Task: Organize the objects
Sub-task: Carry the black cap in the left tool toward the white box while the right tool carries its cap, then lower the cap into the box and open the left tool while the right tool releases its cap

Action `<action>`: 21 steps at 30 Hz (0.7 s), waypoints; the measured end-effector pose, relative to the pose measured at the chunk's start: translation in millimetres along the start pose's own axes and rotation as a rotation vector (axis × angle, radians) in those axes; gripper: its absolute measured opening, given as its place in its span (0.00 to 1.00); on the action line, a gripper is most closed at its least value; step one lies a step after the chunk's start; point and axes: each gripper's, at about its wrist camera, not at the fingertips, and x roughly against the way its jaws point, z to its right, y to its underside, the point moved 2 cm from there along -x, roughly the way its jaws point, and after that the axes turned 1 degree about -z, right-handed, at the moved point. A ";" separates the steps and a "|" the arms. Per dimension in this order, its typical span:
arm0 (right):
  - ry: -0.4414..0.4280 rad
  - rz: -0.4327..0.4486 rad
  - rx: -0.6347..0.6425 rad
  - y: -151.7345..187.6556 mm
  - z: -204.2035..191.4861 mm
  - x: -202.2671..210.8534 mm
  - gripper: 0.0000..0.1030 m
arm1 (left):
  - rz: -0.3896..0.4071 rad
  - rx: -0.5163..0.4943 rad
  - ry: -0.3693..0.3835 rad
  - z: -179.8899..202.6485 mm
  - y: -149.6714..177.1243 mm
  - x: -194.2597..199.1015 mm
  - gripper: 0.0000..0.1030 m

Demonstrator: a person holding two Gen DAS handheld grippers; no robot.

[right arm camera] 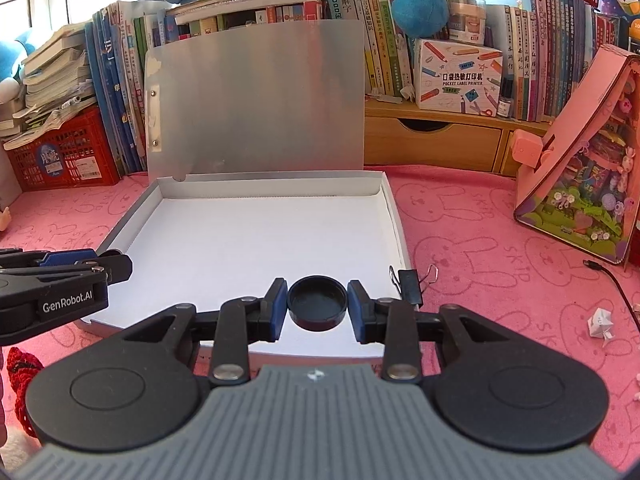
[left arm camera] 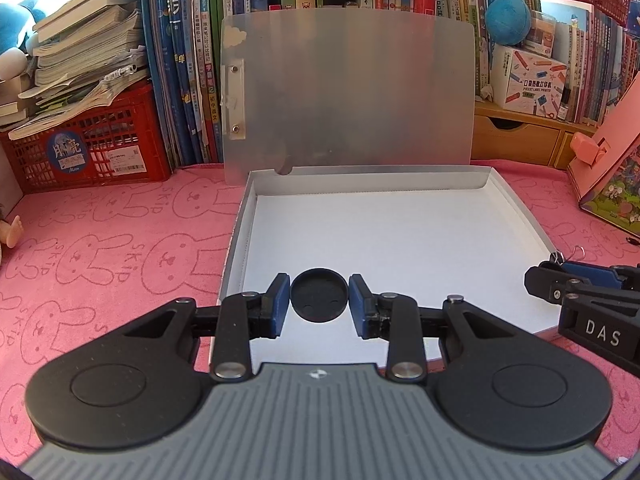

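An open flat box [left arm camera: 516, 196] with a white inside and a raised grey lid [left arm camera: 352, 92] lies on the pink cloth; it also shows in the right wrist view [right arm camera: 396, 216]. My left gripper [left arm camera: 319, 297] is shut on a black round cap [left arm camera: 319, 295], held over the box's near edge. My right gripper [right arm camera: 317, 298] is shut on a black round dish-like cap [right arm camera: 317, 300], also over the box's near edge. Each gripper shows at the side of the other's view.
A black binder clip [right arm camera: 412, 286] lies right of the box. A folded white paper piece [right arm camera: 600, 322] and a black cable [right arm camera: 612, 276] lie further right. A pink toy house [right arm camera: 580, 176], a red crate [left arm camera: 84, 144], books and wooden drawers [right arm camera: 432, 140] ring the cloth.
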 end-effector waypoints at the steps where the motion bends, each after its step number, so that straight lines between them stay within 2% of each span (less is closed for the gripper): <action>1: -0.005 -0.012 -0.010 -1.9 2.9 -4.9 0.36 | -0.006 -0.001 0.001 -0.1 -1.5 -5.4 0.36; 6: -0.047 -0.063 -0.069 -8.6 15.4 -24.7 0.36 | -0.040 0.008 -0.003 -3.9 -5.6 -28.8 0.36; 9: -0.072 -0.086 -0.086 -9.7 17.1 -33.3 0.36 | -0.064 0.012 0.021 -5.3 -4.5 -40.9 0.36; 21: -0.078 -0.143 -0.079 -4.8 10.3 -58.7 0.36 | -0.128 -0.012 0.006 -2.3 1.8 -72.7 0.36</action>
